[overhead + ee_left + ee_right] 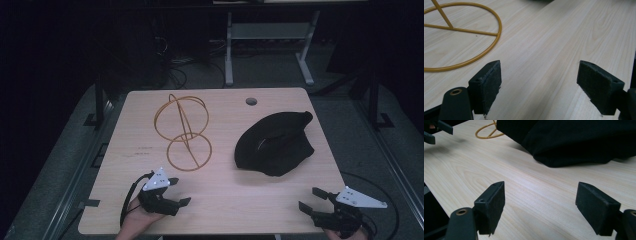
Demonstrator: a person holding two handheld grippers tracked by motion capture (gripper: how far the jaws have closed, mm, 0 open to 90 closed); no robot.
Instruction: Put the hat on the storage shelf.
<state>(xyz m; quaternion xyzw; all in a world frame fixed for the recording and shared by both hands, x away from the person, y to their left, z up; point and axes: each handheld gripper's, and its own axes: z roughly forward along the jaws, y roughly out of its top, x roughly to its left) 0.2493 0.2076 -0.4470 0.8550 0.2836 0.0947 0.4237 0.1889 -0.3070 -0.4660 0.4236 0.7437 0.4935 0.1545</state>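
Your left gripper (181, 191) sits at the near left of the surface (225, 200), fingers (489, 85) spread wide, nothing between them, just bare wood. Your right gripper (311, 199) is at the near right edge, fingers (492, 203) likewise released and empty.

The gold wire stand (182, 131) is on the left half of the surface, mid-depth: one ring lies flat on the wood, a second ring stands up behind it on a slanted rod. Its flat ring is the near part, just beyond your left gripper and apart from it. In the left gripper view the ring (467, 37) lies ahead and to the left of the fingers, not touching.

The black hat (275, 142) lies on the right half, mid-depth, well apart from the stand. In the right gripper view it (579, 142) lies ahead of the fingers with a stretch of bare wood between. Your left gripper (436, 130) shows at the top left corner of that view.

A round grommet hole (251, 101) sits near the far edge.
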